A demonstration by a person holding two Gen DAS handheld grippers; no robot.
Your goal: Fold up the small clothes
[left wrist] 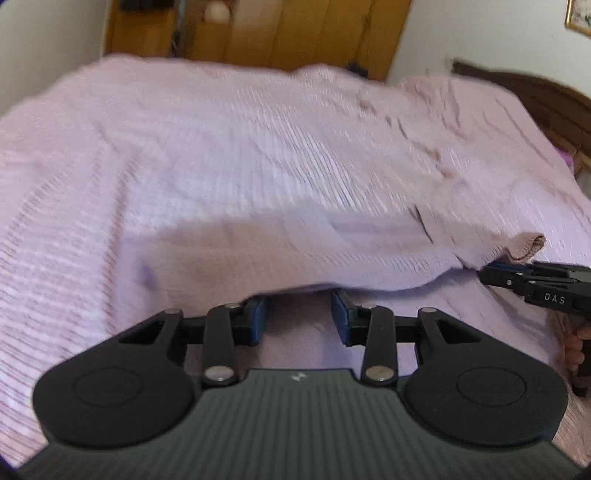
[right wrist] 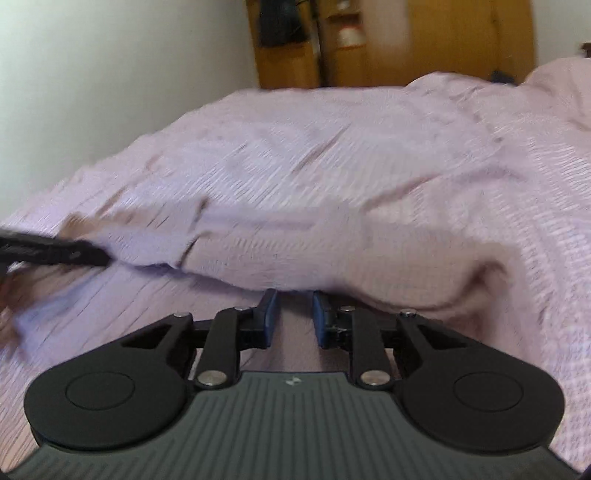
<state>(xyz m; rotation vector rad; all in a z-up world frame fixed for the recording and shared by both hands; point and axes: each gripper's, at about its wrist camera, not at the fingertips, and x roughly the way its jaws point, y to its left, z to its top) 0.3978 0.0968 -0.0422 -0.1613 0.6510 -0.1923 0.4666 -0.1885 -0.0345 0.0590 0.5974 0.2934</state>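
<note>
Lilac knit garment [left wrist: 295, 254] lies across the near part of a pink bedspread [left wrist: 184, 147], its near hem lifted off the cover. Beyond the bed stands a wooden wardrobe [left wrist: 258, 29]. The left gripper [left wrist: 299, 314] meets the hem's left part and the right gripper [right wrist: 294, 312] its right part; whether either pair of part-open jaws pinches cloth, I cannot tell.

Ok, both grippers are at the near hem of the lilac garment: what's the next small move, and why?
Probably lift both slightly, together. The left gripper and right gripper sit at the near hem of the garment, which hides their tips, so neither grip is confirmed; a small lift off the bedspread would show it before folding.
</note>
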